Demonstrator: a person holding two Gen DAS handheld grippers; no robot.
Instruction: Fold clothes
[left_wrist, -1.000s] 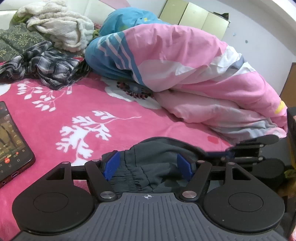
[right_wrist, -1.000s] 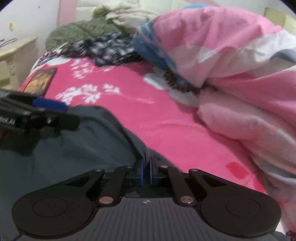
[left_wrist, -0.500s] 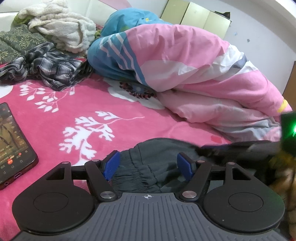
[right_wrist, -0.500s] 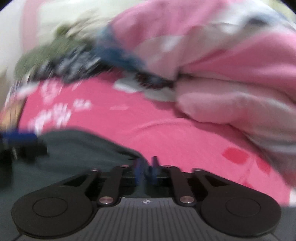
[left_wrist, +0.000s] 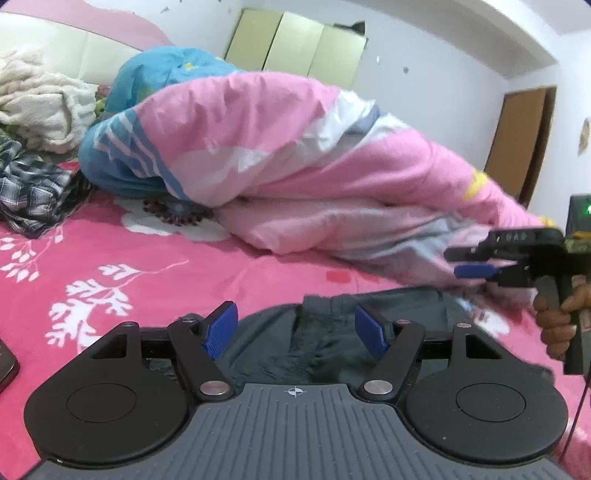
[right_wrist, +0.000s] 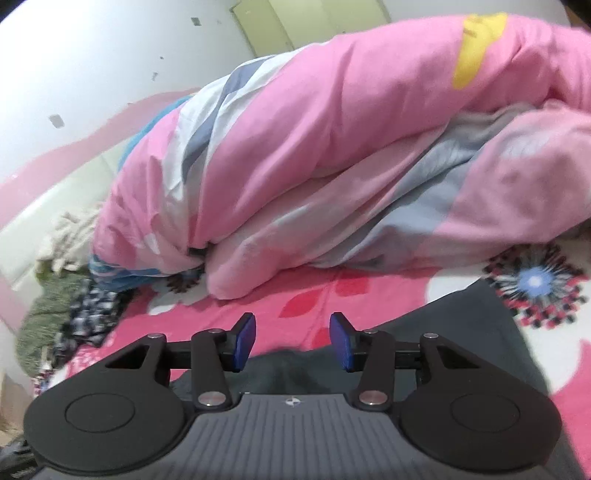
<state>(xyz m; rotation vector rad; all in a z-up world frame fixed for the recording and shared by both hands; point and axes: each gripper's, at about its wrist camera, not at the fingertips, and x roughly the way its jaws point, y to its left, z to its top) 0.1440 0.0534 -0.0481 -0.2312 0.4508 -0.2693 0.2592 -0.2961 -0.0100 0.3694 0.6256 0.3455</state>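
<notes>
A dark grey garment (left_wrist: 325, 332) with an elastic waistband lies on the pink floral bedspread (left_wrist: 110, 266). My left gripper (left_wrist: 295, 328) is open, its blue pads on either side of the bunched cloth, not closed on it. My right gripper (right_wrist: 291, 341) is open and empty just above the same grey garment (right_wrist: 461, 332). The right gripper also shows in the left wrist view (left_wrist: 476, 264), held in a hand at the right, above the garment's far end.
A big pink, white and blue duvet (left_wrist: 295, 166) is heaped across the bed behind the garment. A plaid shirt (left_wrist: 29, 184) and a cream blanket (left_wrist: 40, 107) lie at the far left. A phone (left_wrist: 5, 363) lies at the left edge.
My right gripper has opened and let go of the grey garment, and it has swung right and up. My left gripper stays open over the waistband and has turned a little right.
</notes>
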